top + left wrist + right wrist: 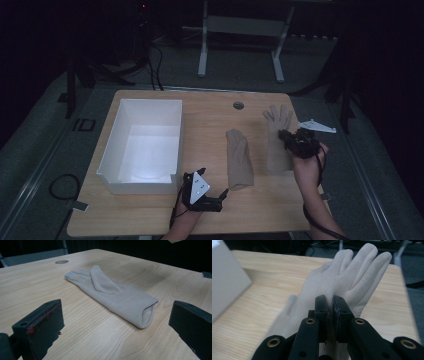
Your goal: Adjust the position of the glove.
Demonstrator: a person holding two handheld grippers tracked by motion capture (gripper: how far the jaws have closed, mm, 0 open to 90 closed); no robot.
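Two beige gloves lie on the wooden table [200, 120]. The left glove [239, 157] is flat with its thumb folded over the palm, cuff toward the front edge. My left gripper [221, 195] stands open just short of that cuff [147, 312], which lies ahead of the wide-apart jaws. The right glove [278, 131] has its fingers spread toward the far edge. My right gripper [285, 136] sits over its palm. In the right gripper view the jaws are shut on a pinch of that glove's fabric [331, 295], and the glove's fingers [362, 262] rise beyond them.
A white open box [142, 145] takes up the table's left part, close to my left hand. A round cable hole [238, 105] is near the far edge. A grey three-cornered plate [316, 126] lies at the right edge. A white desk frame [240, 30] stands beyond.
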